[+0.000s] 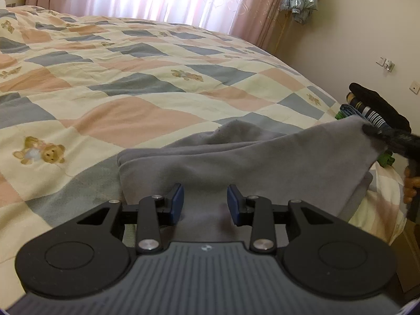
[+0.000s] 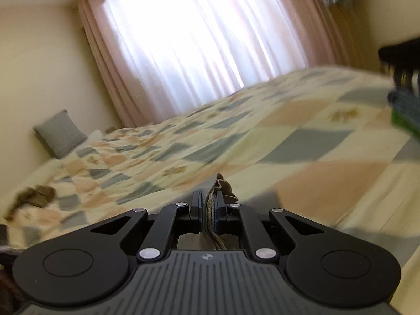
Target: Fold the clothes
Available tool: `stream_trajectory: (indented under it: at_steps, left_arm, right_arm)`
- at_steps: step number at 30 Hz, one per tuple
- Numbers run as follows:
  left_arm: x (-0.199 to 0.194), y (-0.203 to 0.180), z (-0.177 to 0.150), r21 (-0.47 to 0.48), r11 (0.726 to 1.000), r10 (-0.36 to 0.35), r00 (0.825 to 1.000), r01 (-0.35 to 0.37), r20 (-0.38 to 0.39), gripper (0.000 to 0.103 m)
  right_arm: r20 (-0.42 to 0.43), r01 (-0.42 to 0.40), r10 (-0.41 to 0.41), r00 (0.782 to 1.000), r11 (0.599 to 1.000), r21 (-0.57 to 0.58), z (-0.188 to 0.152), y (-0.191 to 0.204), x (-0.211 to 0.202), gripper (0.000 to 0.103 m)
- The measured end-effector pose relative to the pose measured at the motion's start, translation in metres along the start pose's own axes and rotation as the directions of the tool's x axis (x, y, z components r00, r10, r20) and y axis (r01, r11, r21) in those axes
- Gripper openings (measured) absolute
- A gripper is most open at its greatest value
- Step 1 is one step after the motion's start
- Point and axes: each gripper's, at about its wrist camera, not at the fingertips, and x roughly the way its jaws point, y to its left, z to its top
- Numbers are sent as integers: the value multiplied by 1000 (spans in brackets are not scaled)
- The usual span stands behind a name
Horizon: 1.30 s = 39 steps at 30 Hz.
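Left: my left gripper (image 1: 205, 201) hovers over the grey cloth (image 1: 236, 157), pads (image 1: 177, 201) apart, gripping nothing. The cloth lies at the near edge of the quilt (image 1: 131, 84), partly folded. Right: my right gripper (image 2: 209, 204) is clamped on a bunched edge of the cloth (image 2: 213, 225), lifting that corner off the bed. Far right: a stack of clothes (image 1: 367, 110).

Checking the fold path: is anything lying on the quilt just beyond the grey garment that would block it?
Nothing visible does: the quilt beyond the grey garment is bare. The folded clothes stack sits off to the right.
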Motion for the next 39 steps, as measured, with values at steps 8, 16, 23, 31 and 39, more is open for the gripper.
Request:
stream_trajectory:
  at_steps: [8,16,23,31,39]
  left_arm:
    - [0,-1,5,17,1000,-1,1000,1,7,34]
    - [7,0,7,20,1000,15,1000,-16,5,37]
    - [2,3,9,2,1000,16,1000,-16,11,37]
    - [5,6,10,-17,1000,16,1000,-16,16,38]
    - [10,-3,16,33,999,18,1000,-18,21,38]
  right_arm:
    - [-103,215,-206,973,972,95,-29,-35,21,3]
    - [-136,313,-298,945,944,106,-29,-43,18,3]
    - [-3,126,-127,992,982,138,-13,-39,-3,31]
    - [-159,95,-93,983,995,4,-16,-32,35,3]
    - [-87,187,-187,979,982,-4,-13,-25,25,1]
